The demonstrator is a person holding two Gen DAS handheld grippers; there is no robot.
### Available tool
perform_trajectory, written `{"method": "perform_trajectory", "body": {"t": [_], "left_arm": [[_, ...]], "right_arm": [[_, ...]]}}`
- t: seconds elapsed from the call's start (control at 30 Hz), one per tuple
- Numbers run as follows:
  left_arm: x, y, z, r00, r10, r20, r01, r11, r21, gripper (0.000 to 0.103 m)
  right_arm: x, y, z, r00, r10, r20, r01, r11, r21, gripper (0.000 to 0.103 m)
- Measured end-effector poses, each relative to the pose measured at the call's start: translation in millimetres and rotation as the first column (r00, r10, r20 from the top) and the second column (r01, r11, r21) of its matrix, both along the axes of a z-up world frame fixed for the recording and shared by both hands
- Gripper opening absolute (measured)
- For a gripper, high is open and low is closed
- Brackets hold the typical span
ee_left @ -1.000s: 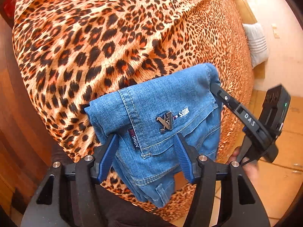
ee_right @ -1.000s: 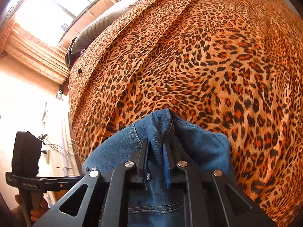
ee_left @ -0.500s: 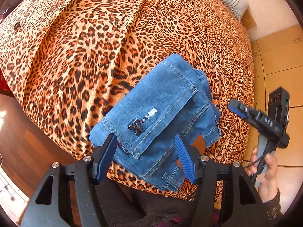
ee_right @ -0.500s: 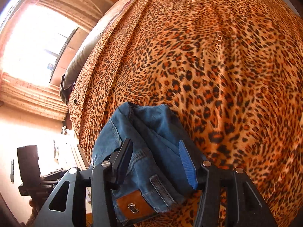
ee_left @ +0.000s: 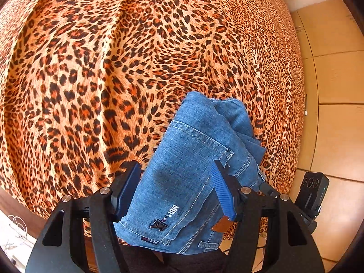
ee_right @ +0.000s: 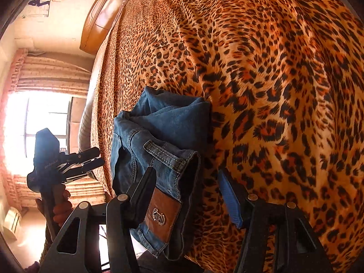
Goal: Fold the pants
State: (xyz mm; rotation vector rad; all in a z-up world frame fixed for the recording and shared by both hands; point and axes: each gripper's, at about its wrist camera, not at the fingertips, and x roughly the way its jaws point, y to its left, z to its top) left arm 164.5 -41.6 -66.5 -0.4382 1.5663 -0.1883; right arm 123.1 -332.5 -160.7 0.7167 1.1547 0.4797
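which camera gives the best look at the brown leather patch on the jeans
The right wrist view: the patch faces the camera, with its metal emblem clear. In the left wrist view only a corner of it peeks from behind a finger of the left tongs.

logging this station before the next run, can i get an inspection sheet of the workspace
surface: leopard-print bedspread, rumpled.
job's things: folded blue denim pants at the bed's near edge, brown leather waist patch showing.
clutter: nothing seen.
grippers: left gripper open, fingers either side of the pants; right gripper open over the waist end.
cables: thin white wires on the floor.
surroundings: tan tiled floor, wooden headboard, bright curtained window.
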Motion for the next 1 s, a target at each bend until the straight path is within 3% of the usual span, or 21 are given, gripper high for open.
{"method": "perform_trajectory", "body": {"t": [0.17, 0.27, 0.37, 0.5, 0.53, 0.63, 0.73, 0.87, 0.93, 1.0], "left_arm": [[17, -4, -7, 0.986, -0.166, -0.026, 0.165, 0.986, -0.011, 0.063], [25, -9, -14, 0.969, -0.244, -0.033, 0.242, 0.968, -0.063, 0.068], [28, -20, -32, 0.947, -0.309, -0.09, 0.297, 0.946, -0.13, 0.07], [23, -42, -50, 0.919, -0.373, -0.131, 0.354, 0.924, -0.143, 0.069], [22, -44, -50, 0.918, -0.378, -0.122, 0.361, 0.922, -0.139, 0.069], [20, -44, -44, 0.932, -0.351, -0.091, 0.337, 0.931, -0.138, 0.06], [19, -33, -35, 0.942, -0.329, -0.071, 0.315, 0.937, -0.151, 0.046], [18, -19, -22, 0.962, -0.272, -0.005, 0.27, 0.957, -0.107, 0.043], [19, -24, -24, 0.948, -0.318, -0.001, 0.318, 0.947, -0.035, 0.043], [17, -26, -19, 0.935, -0.353, 0.012, 0.354, 0.935, -0.019, 0.043]], "right_arm": [[-9, 22, -10, 0.992, -0.126, -0.03, 0.127, 0.992, 0.022, 0.061], [-14, 34, -16, 0.98, -0.196, -0.04, 0.198, 0.979, 0.044, 0.061], [-21, 60, -24, 0.964, -0.263, -0.026, 0.264, 0.963, 0.045, 0.063], [-27, 91, -23, 0.948, -0.318, 0.017, 0.319, 0.947, -0.027, 0.058], [-26, 100, -20, 0.948, -0.318, 0.031, 0.319, 0.946, -0.062, 0.049], [-18, 133, -1, 0.958, -0.277, 0.073, 0.286, 0.941, -0.179, 0.035], [-7, 152, 23, 0.961, -0.248, 0.119, 0.271, 0.933, -0.238, 0.029], [3, 169, 51, 0.956, -0.199, 0.216, 0.26, 0.917, -0.304, 0.029], [17, 176, 45, 0.971, -0.165, 0.175, 0.216, 0.92, -0.329, 0.033], [30, 167, 33, 0.981, -0.166, 0.105, 0.193, 0.914, -0.356, 0.036]]}}
